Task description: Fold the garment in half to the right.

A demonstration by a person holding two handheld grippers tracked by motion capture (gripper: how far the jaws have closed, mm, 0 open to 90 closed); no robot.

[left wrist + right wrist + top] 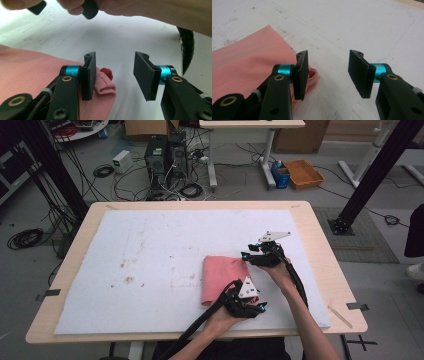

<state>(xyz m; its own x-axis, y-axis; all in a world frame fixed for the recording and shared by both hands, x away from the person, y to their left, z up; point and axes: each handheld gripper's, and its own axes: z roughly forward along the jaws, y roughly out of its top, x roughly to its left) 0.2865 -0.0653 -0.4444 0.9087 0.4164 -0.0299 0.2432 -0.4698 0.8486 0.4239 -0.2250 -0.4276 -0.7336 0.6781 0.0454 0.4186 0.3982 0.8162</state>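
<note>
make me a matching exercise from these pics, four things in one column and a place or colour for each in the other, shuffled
Things:
1. pink cloth
2. white mat
3. orange tray
4. left gripper

Places or colours:
A. on the floor beyond the table
B. covers most of the tabletop, with brown stains
C. folded, lying on the mat between the two grippers
D. at the near edge of the cloth, jaws open with nothing between them

Pairs: 1-C, 2-B, 3-A, 4-D
</note>
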